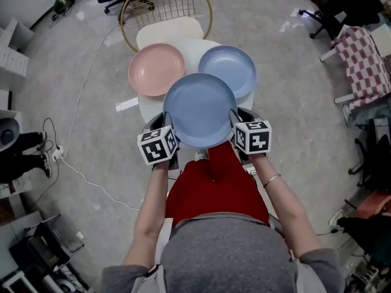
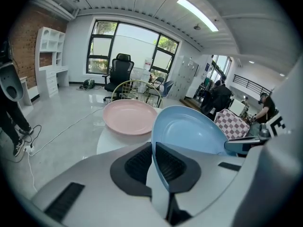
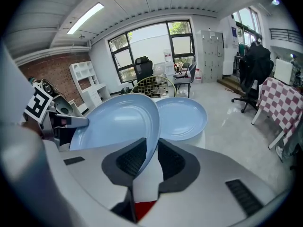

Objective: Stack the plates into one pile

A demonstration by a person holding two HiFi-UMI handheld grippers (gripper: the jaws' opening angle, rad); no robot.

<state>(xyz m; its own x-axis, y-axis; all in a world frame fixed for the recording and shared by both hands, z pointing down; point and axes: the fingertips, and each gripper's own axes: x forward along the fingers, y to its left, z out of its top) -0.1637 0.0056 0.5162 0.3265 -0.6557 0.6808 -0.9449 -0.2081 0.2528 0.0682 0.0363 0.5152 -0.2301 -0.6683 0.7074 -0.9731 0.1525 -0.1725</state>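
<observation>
A large light-blue plate (image 1: 200,110) (image 2: 189,131) (image 3: 118,124) hangs over the near edge of the round white table (image 1: 192,49), higher than the other two plates. My left gripper (image 1: 166,121) (image 2: 154,150) is shut on its left rim, and my right gripper (image 1: 235,118) (image 3: 152,150) is shut on its right rim. The rim runs between the ribbed pads in both gripper views. A pink plate (image 1: 156,69) (image 2: 129,116) lies on the table at the back left. A second blue plate (image 1: 229,69) (image 3: 182,118) lies at the back right.
A gold wire chair (image 1: 166,2) with a cream seat stands behind the table. A white cable (image 1: 79,102) runs across the floor on the left. A checked cloth (image 1: 365,60) hangs on a chair at the right. Office chairs stand further off.
</observation>
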